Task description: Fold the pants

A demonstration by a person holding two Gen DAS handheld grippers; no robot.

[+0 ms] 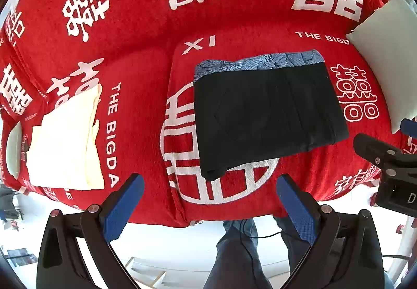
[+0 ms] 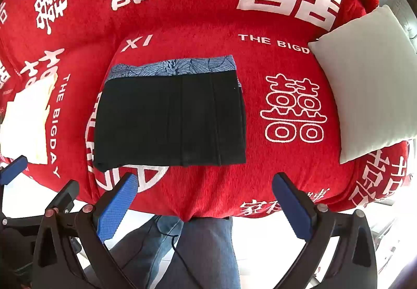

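While the left wrist cam is looking down at the seat, the black folded pants with a blue leaf-patterned band along the far edge are lying flat on the red sofa cover printed with white characters and lettering, roughly centre-right of the seat cushion. The left gripper is hovering just in front of the near edge of the pants, its blue-padded fingers spread wide w/ nothing between them and not touching the fabric. A cream folded cloth is sitting well apart to the left on the next cushion, and a pale grey square pillow is leaning at the far right. The right gripper is showing at the right edge as a black body only (can't tell its finger state from here). The person's legs in blue jeans are standing below the sofa front.

From the right wrist cam, the pants are lying in a neat rectangle, patterned band at the back. The right gripper is hanging near the front edge of the sofa cover, fingers wide apart & empty, clear of the pants. The pillow is resting to the right, the cream cloth to the left. A blue tip of the left gripper is poking in at the left edge.
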